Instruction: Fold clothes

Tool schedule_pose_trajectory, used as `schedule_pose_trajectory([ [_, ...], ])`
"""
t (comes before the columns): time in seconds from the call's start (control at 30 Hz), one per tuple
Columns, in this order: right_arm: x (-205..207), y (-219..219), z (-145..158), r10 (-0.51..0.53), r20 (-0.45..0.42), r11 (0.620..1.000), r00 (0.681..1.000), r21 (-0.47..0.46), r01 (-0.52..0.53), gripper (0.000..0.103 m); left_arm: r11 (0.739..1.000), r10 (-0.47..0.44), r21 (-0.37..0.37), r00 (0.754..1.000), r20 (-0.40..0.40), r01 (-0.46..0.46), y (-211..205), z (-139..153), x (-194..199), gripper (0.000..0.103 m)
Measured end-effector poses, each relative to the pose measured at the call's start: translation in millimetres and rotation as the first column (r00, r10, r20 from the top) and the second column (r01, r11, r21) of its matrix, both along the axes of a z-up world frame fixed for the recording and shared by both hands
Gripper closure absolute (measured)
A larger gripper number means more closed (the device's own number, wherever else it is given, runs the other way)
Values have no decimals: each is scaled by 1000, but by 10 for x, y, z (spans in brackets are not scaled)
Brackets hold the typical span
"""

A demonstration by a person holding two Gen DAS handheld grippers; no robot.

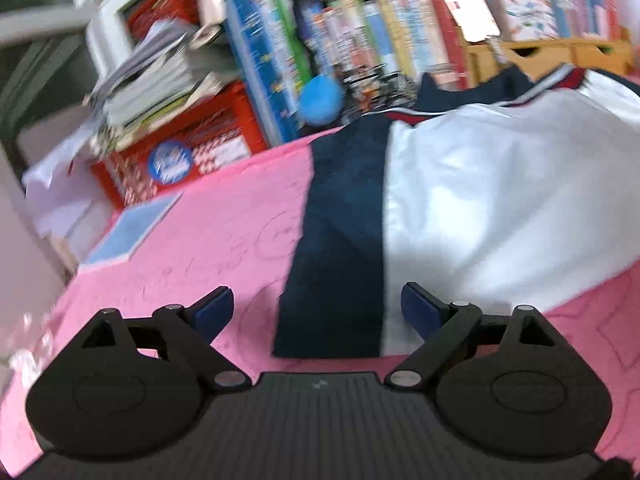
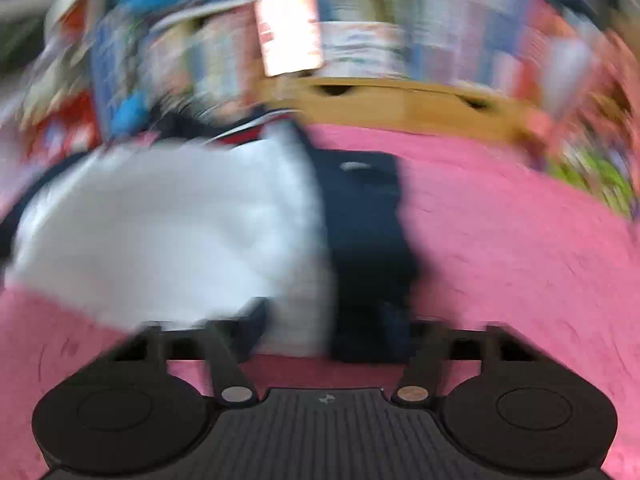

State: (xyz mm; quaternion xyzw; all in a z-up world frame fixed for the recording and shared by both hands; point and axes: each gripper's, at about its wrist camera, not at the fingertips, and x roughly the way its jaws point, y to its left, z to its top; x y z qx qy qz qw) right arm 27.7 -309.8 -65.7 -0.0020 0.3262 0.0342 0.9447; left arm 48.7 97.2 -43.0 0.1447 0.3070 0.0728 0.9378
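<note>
The white shirt [image 1: 500, 200] with navy side panels and a red-striped collar lies on the pink blanket [image 1: 208, 240]. My left claw [image 1: 318, 312] is spread wide over its navy hem corner. My right claw [image 2: 320, 328], blurred, looks spread at the opposite navy edge. Only the left view shows a blue book [image 1: 132, 228].

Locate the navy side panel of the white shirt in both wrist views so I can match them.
Left wrist: the navy side panel runs down the centre, left of the white body, ending between the open jaws.
Right wrist: the same navy side panel, blurred, sits centre-right, right of the white body, reaching down to the jaws.
Shared landmark: the pink bedspread under the shirt.
</note>
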Motion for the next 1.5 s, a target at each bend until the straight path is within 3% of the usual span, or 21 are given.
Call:
schedule_pose_trajectory([
  [0.03,-19,-125,8,-53,-2,998,999,-28,53,88,1000,12,-24,1000,-4,-12,48,-1,4,7],
  [0.07,-42,-207,-4,-126,6,986,992,-105,126,67,999,22,-43,1000,-7,-23,79,-7,-3,7],
  [0.1,-74,-283,-10,-158,21,976,987,-149,159,61,998,31,-54,999,-8,-31,94,-3,-9,6],
  [0.23,-294,-392,2,-125,37,962,991,-241,130,60,999,25,27,1000,15,-25,44,-4,-163,7],
  [0.37,-639,-75,-15,94,107,873,990,-487,-30,48,988,-98,121,994,46,92,-76,11,-481,8],
  [0.43,-768,180,20,248,133,828,960,-544,-139,45,974,-169,163,983,71,156,-180,29,-644,8],
  [0.5,-822,476,21,404,153,766,902,-596,-242,43,946,-268,216,958,105,241,-358,64,-791,8],
  [0.6,-795,998,20,614,125,626,779,-678,-385,42,865,-447,309,886,119,395,-705,111,-934,7],
  [0.7,-680,1442,-82,741,29,457,671,-754,-473,44,732,-595,454,801,63,508,-1030,60,-992,9],
  [0.73,-623,1556,-121,764,-2,412,645,-768,-490,56,686,-637,485,770,39,543,-1102,34,-997,9],
  [0.77,-544,1610,-147,766,-19,402,643,-766,-502,78,650,-669,500,743,18,573,-1157,11,-984,12],
  [0.83,-388,1698,-174,766,-43,398,642,-752,-526,82,589,-713,523,701,-20,615,-1249,-55,-919,16],
  [0.97,-173,1476,164,709,67,621,702,-532,-576,83,497,-758,559,645,-93,664,-1404,-242,-703,44],
  [1.03,-187,1330,306,696,103,667,710,-457,-588,82,485,-756,570,646,-109,663,-1509,-385,-586,57],
  [1.1,-241,1277,357,717,107,647,689,-472,-599,82,509,-738,565,667,-103,649,-1538,-424,-441,69],
  [1.17,-329,1297,294,748,91,583,658,-565,-584,74,537,-736,525,671,-91,661,-1499,-357,-363,73],
  [1.27,-498,1436,95,797,50,450,601,-712,-538,60,564,-733,503,678,-60,655,-1450,-250,-314,75],
  [1.37,-470,1666,-112,812,39,378,582,-795,-474,60,597,-720,467,692,-47,653,-1419,-129,-285,75],
  [1.4,-419,1729,-156,807,42,373,588,-810,-454,63,589,-725,468,687,-55,659,-1425,-137,-297,75],
  [1.43,-363,1765,-181,802,40,373,596,-813,-447,75,580,-730,471,681,-64,665,-1433,-149,-312,74],
  [1.5,-259,1826,-220,793,38,375,608,-817,-438,79,547,-740,505,667,-82,668,-1473,-238,-330,64],
])
